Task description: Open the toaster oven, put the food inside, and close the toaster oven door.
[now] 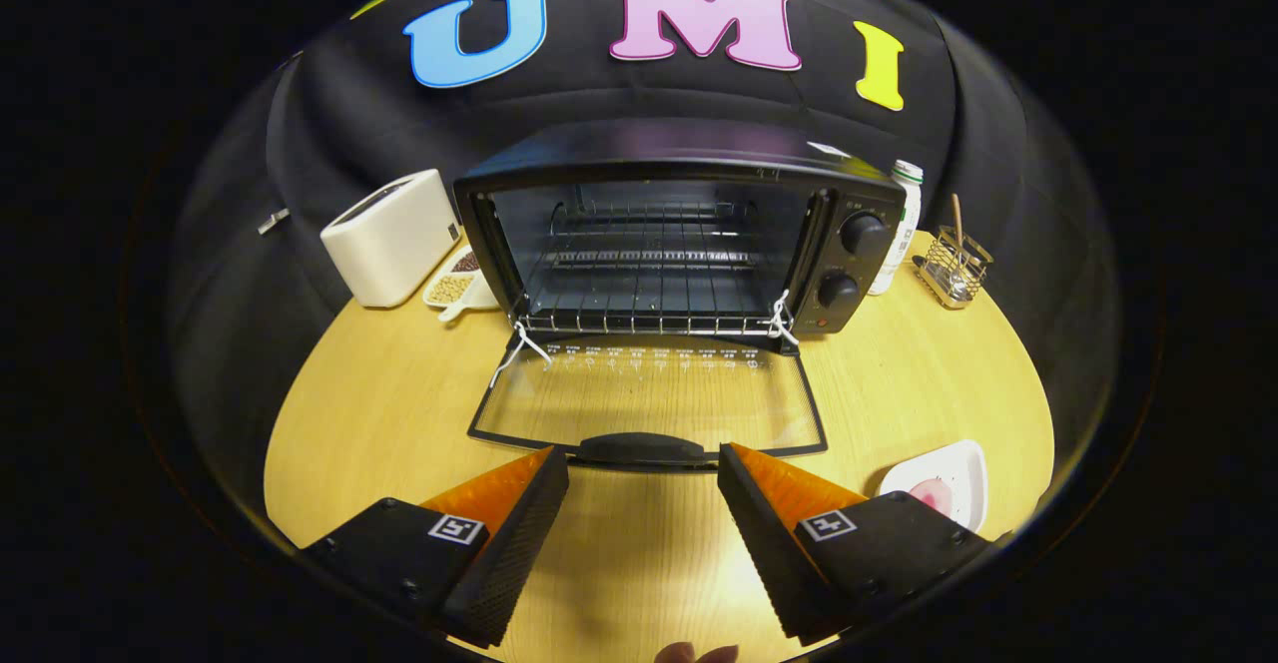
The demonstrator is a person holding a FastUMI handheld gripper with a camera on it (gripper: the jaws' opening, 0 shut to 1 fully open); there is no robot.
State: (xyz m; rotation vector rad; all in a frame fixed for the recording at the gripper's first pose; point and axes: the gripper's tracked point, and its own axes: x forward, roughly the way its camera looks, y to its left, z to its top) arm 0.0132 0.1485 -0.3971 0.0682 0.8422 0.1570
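On the round tabletop (349, 423), a toaster oven (679, 234) stands at the far edge, its glass door (649, 398) folded flat. The gripper (644, 478) hovers spread and empty just short of the handle. At the near right edge, food (934, 493) waits on a white plate (963, 463); it looks soft and light, best pinched gently by its sides.

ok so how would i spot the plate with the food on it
Start at the black toaster oven with its glass door folded down onto the wooden table. Just beyond the open gripper, to its right, sits a white plate, the only dish holding something pink.
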